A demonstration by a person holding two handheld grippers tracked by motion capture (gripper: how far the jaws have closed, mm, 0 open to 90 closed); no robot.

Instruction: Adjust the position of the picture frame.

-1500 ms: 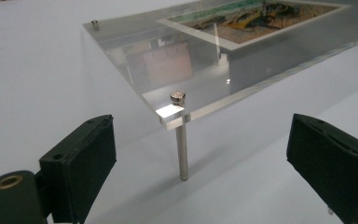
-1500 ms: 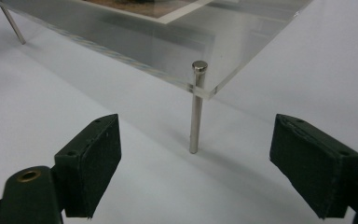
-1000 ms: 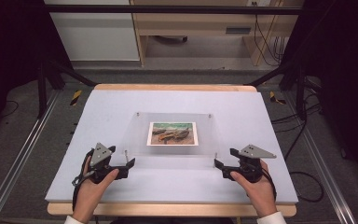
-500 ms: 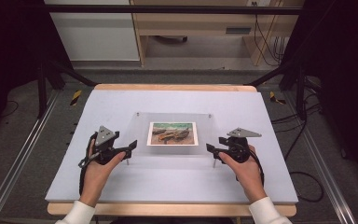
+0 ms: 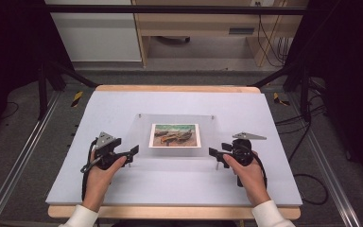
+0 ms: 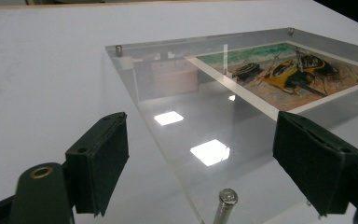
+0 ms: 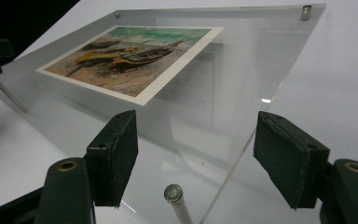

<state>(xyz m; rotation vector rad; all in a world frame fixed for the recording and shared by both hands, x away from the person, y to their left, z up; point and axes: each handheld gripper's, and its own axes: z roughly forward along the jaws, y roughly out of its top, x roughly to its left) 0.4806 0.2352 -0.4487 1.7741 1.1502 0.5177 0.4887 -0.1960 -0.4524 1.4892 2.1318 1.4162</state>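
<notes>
i have the clear acrylic frame (image 5: pixel 175 137) lying flat in the middle of the white table (image 5: pixel 123 184), raised on small metal standoff pegs, with a boat picture (image 5: pixel 175 135) sandwiched under its panel. my left gripper (image 5: pixel 133 152) sits at the frame's near left corner, its jaws spread wide to either side of that corner and the peg (image 6: pixel 226 201) there, pads off the acrylic. my right gripper (image 5: pixel 212 152) is at the near right corner, its jaws having just been opening a little; they stand wide around the corner and its peg (image 7: pixel 173 194) without pressing on anything. in the right gripper view the panel's edge runs up between the two pads (image 7: pixel 114 156), clear of both.
</notes>
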